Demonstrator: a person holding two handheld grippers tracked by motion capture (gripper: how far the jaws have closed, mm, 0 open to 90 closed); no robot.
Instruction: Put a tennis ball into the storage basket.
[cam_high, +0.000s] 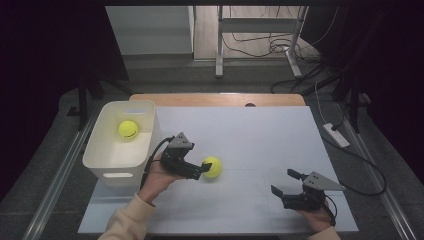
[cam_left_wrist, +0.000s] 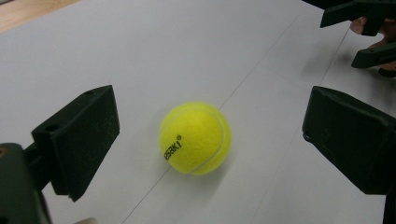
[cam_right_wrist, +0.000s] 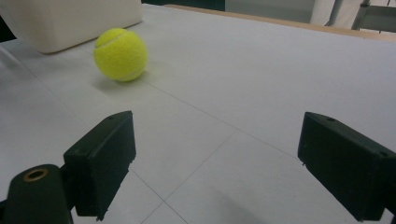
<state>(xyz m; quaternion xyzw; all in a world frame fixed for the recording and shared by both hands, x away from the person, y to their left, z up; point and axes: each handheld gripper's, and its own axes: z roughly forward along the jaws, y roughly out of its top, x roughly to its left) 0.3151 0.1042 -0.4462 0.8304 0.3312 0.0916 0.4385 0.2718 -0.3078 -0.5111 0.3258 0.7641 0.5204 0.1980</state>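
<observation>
A yellow tennis ball (cam_high: 212, 167) lies on the white table (cam_high: 250, 140), roughly at its middle and a little toward the left, just right of a white bin (cam_high: 107, 157) that stands at the table's left edge. In the left gripper view the ball sits on the bare surface between the two black jaws, with clear space on either side, so neither pad touches it. The left gripper (cam_high: 197, 171) is wide open and holds nothing; it lies low over the table with its tips right at the ball's left side, carried by a hand (cam_high: 157, 179) in a cream sleeve. A second tennis ball (cam_high: 128, 129) rests inside the bin. The right gripper (cam_high: 283, 183) is well apart from the ball, near the table's front right corner, its jaws spread wide and empty, pointing toward the ball.
</observation>
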